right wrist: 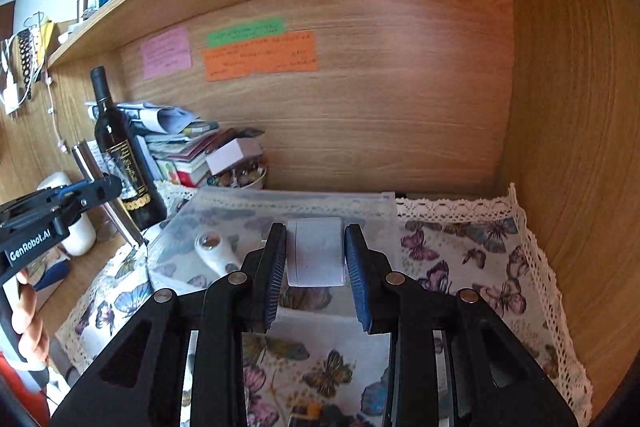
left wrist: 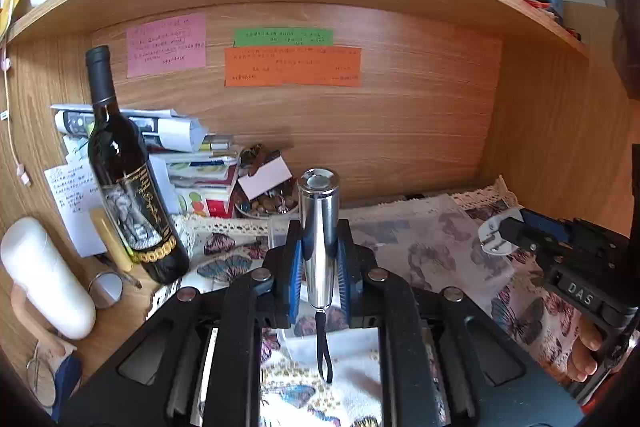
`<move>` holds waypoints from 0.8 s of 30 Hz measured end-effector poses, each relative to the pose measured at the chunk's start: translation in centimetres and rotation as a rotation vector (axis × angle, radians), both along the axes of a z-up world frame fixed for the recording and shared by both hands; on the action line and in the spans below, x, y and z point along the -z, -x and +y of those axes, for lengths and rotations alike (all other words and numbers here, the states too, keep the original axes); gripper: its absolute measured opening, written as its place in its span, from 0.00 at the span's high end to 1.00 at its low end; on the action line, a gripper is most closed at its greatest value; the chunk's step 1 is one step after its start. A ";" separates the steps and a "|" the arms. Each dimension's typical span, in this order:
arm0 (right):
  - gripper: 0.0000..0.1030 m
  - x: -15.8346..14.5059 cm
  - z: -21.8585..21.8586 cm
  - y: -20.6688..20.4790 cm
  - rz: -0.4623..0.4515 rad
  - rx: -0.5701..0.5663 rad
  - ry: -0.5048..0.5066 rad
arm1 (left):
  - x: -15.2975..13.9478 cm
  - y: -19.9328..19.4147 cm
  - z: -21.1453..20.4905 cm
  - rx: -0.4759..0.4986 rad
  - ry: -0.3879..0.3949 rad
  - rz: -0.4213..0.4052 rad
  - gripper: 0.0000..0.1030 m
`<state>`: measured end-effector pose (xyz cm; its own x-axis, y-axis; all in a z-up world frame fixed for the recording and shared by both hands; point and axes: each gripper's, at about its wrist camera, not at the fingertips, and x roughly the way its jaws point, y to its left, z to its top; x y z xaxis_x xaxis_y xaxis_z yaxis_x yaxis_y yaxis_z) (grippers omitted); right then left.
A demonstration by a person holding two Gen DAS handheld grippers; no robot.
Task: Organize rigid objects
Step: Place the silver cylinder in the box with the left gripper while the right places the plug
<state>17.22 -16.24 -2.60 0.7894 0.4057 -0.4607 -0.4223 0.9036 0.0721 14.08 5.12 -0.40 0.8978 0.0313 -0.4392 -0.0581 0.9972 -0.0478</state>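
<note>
My left gripper (left wrist: 319, 247) is shut on a silver metal flashlight (left wrist: 318, 227) with a black wrist strap, held upright above the butterfly cloth; it also shows in the right wrist view (right wrist: 102, 191). My right gripper (right wrist: 316, 251) is shut on a white rectangular charger block (right wrist: 316, 253); in the left wrist view its metal prongs (left wrist: 494, 233) point left. Below it lies a clear plastic box (right wrist: 280, 203) holding a white handled object (right wrist: 216, 253).
A dark wine bottle (left wrist: 128, 179) stands at the left beside a stack of books and papers (left wrist: 192, 163), a bowl of small items (left wrist: 268, 203) and a white cylinder (left wrist: 44, 275). Wooden back wall with sticky notes (left wrist: 292, 67); side wall right (right wrist: 568, 147).
</note>
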 end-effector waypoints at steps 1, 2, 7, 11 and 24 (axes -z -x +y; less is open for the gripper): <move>0.73 0.0 0.0 -0.3 0.002 0.002 0.000 | 0.1 -0.4 0.0 -0.001 -0.003 0.003 0.85; 0.73 0.1 0.1 -0.6 0.004 0.003 0.002 | 0.3 -0.9 0.0 -0.004 -0.007 0.009 0.85; 0.73 1.2 0.5 -1.9 0.034 0.008 0.021 | 2.4 -3.5 -0.2 -0.012 -0.026 0.073 0.85; 0.73 2.5 0.9 -3.0 0.076 0.011 0.042 | 4.7 -5.1 -0.6 -0.009 -0.041 0.143 0.85; 0.73 5.6 2.0 -5.1 0.173 -0.001 0.101 | 8.4 -7.1 -2.3 0.036 -0.080 0.250 0.85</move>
<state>22.34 -14.20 -8.17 0.6943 0.3515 -0.6281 -0.4125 0.9094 0.0529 21.14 2.80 -8.76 0.7629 0.0447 -0.6450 -0.0226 0.9988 0.0426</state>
